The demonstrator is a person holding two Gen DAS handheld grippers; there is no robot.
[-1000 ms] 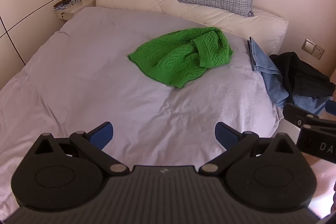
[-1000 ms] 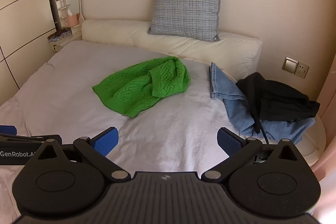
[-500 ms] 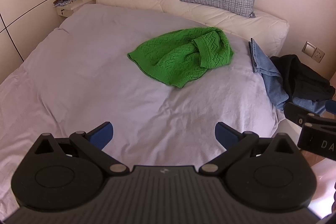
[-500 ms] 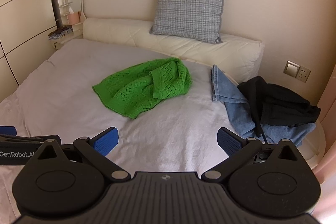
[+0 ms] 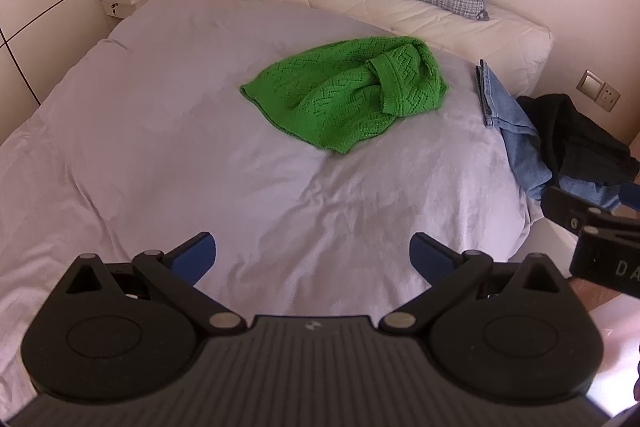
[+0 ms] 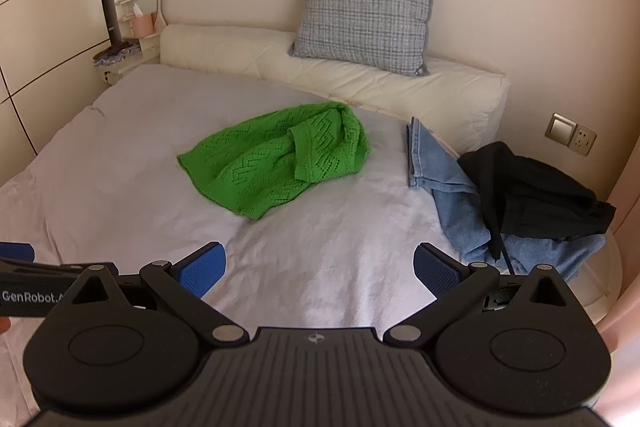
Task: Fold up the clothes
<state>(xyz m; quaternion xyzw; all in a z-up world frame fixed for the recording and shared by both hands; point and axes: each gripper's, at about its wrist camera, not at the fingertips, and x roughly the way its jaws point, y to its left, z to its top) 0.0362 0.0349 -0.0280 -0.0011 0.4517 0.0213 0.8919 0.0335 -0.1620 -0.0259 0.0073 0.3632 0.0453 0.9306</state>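
A crumpled green knit sweater (image 5: 344, 99) lies in the middle of the pale bed (image 5: 160, 131); it also shows in the right wrist view (image 6: 276, 163). My left gripper (image 5: 312, 255) is open and empty, low over the near part of the bed, well short of the sweater. My right gripper (image 6: 320, 267) is open and empty too, beside the left one, also short of the sweater. Blue jeans (image 6: 444, 187) and a black garment (image 6: 536, 195) lie piled at the bed's right edge.
A grey checked pillow (image 6: 368, 3) leans on the wall above a cream bolster (image 6: 328, 67). A shelf with a mirror and small items (image 6: 132, 23) stands at the far left. A wall socket (image 6: 572, 135) is at the right. Wardrobe panels line the left side.
Both grippers have moved slightly forward and higher over the bed; the sweater sits a little closer in view. Both stay open. No garment has moved.
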